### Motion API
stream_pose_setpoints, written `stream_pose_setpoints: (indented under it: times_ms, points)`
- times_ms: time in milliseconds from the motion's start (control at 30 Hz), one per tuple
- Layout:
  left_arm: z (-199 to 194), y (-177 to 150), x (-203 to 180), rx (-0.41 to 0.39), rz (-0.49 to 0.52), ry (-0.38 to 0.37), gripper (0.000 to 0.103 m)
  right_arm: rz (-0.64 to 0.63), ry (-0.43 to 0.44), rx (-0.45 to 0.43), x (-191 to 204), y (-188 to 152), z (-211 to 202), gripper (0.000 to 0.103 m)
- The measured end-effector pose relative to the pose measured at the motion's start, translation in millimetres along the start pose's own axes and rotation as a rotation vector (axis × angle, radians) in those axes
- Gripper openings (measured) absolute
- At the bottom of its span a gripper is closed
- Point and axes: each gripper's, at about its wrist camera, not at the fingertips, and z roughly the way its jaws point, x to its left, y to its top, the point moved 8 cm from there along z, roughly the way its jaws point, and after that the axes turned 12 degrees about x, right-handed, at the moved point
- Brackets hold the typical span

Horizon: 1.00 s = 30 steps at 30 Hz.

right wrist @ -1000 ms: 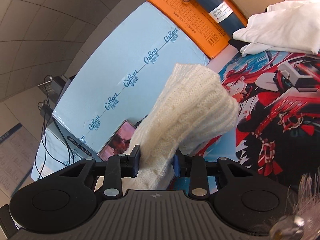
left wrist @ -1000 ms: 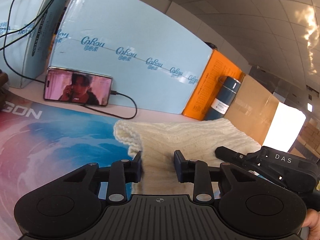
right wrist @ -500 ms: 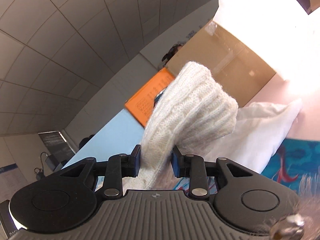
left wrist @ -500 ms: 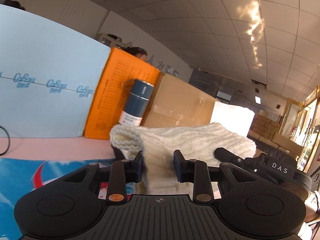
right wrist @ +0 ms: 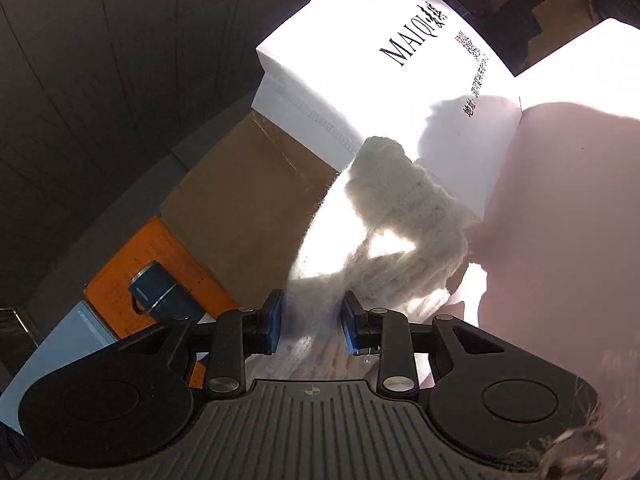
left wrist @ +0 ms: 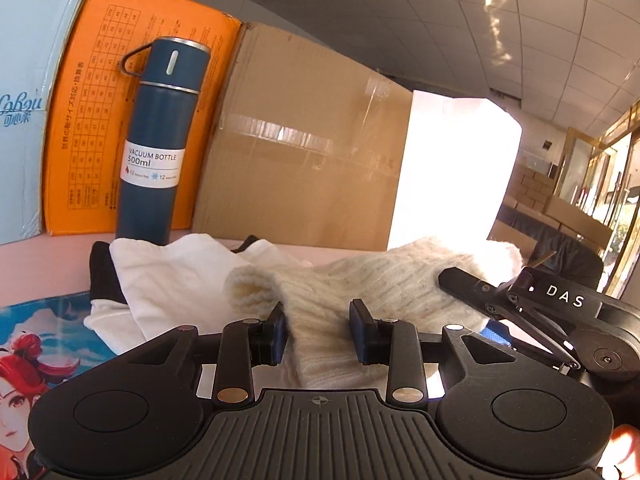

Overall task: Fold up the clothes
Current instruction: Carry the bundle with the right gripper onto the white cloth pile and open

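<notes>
A cream cable-knit sweater [left wrist: 360, 288] is folded into a thick bundle and held up between both grippers. My left gripper [left wrist: 318, 330] is shut on its near edge, the knit filling the gap between the pads. My right gripper [right wrist: 312, 326] is shut on the same sweater [right wrist: 404, 216], whose far end sticks up against the bright box. In the left wrist view the other gripper's black body [left wrist: 552, 320] lies along the bundle's right side. A folded white garment [left wrist: 168, 280] lies on the table behind and to the left, over something black [left wrist: 100, 272].
A blue vacuum bottle [left wrist: 160, 140] stands at the back left before an orange box [left wrist: 88, 112]. A brown carton [left wrist: 304, 160] and a sunlit white box [left wrist: 452, 168] line the back. A printed mat [left wrist: 36, 344] covers the near left table. Pink tabletop [right wrist: 560, 240] spreads right.
Both grippers have swung right with the sweater bundle, away from the phone and pale blue box, and now hold it by the white garment, bottle and cartons.
</notes>
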Motion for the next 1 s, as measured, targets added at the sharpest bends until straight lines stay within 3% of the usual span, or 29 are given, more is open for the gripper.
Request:
stream_pose_setpoints:
  times_ms: [133,200,267,300,333,400,533,667,733,867,1000]
  points:
    - [4.0,-8.2,4.2,0.031,0.007,0.021,0.04,0.004,-0.021,0.019,-11.8,-5.1,1.2,0.031]
    - [1.4,-7.6,8.5,0.03,-0.011,0.029,0.053,0.006,-0.031,0.028,-17.7,-7.6,1.8,0.036]
    - [-5.8,-5.9,15.8,0.014,-0.045,0.028,0.072,0.008,-0.041,0.038,-23.6,-10.2,2.3,0.047]
    - [-11.0,-5.3,19.8,0.005,-0.063,0.028,0.076,0.032,-0.048,0.046,-29.4,-8.3,-0.5,0.057]
    - [-17.8,-4.2,23.5,-0.004,-0.078,0.032,0.08,0.052,-0.048,0.045,-33.2,-6.7,-2.1,0.06]
    - [-34.3,-3.0,32.2,-0.025,-0.09,0.038,0.083,0.088,-0.045,0.04,-39.7,-4.0,-4.2,0.063]
    - [-71.8,-3.9,52.8,-0.051,-0.1,0.055,0.093,0.154,-0.041,-0.015,-51.1,0.8,-15.3,0.086]
    - [-117.1,-6.0,81.5,-0.067,-0.104,0.091,0.096,0.175,-0.142,-0.083,-57.3,-1.0,-39.7,0.089]
    - [-138.6,-7.2,99.7,-0.072,-0.092,0.124,0.099,0.099,-0.156,-0.064,-30.5,-14.7,-47.0,0.09]
    - [-174.3,-8.1,137.4,-0.059,-0.012,0.267,0.1,-0.072,-0.176,-0.014,28.9,-45.0,-60.7,0.092]
    - [-193.7,-15.1,155.5,0.013,0.129,0.363,0.1,-0.216,-0.221,0.063,90.1,-79.8,-64.6,0.097]
